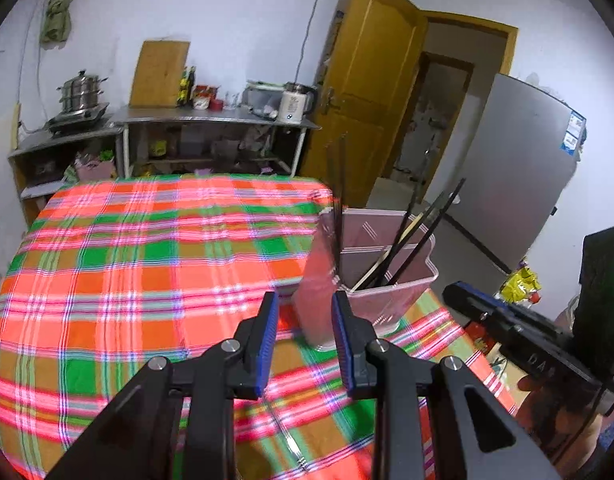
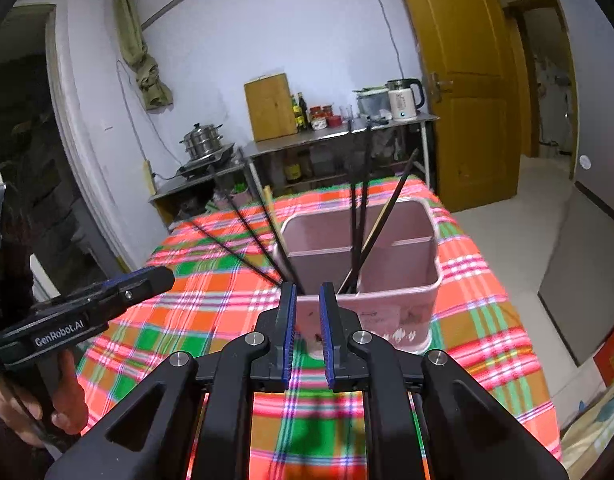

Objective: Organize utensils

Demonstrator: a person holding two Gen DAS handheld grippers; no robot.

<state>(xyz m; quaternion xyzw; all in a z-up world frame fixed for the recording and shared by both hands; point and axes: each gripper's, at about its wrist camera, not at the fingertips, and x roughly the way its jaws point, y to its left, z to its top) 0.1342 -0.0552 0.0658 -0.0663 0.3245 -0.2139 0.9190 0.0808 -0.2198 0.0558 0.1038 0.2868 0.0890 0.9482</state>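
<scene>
A pink utensil holder (image 1: 387, 308) with an inner divider stands on the plaid tablecloth (image 1: 147, 280) near the table's right edge. Several dark chopsticks (image 1: 413, 236) and a pale one lean out of it. From the right wrist the holder (image 2: 391, 316) is close ahead; some chopsticks (image 2: 357, 216) stand upright and others (image 2: 247, 240) fan out to the left. My left gripper (image 1: 305, 296) is open just before the holder's left side, nothing between its blue pads. My right gripper (image 2: 307, 286) has a narrow gap, is empty, and faces the holder's near wall. Each gripper shows at the edge of the other's view.
Steel counters along the far wall carry a steamer pot (image 1: 81, 92), a cutting board (image 1: 159, 74), bottles and a kettle (image 2: 403, 100). A yellow door (image 1: 371, 92) and a grey fridge (image 1: 515, 168) stand to the right. A hand (image 2: 63, 396) holds the left gripper's handle.
</scene>
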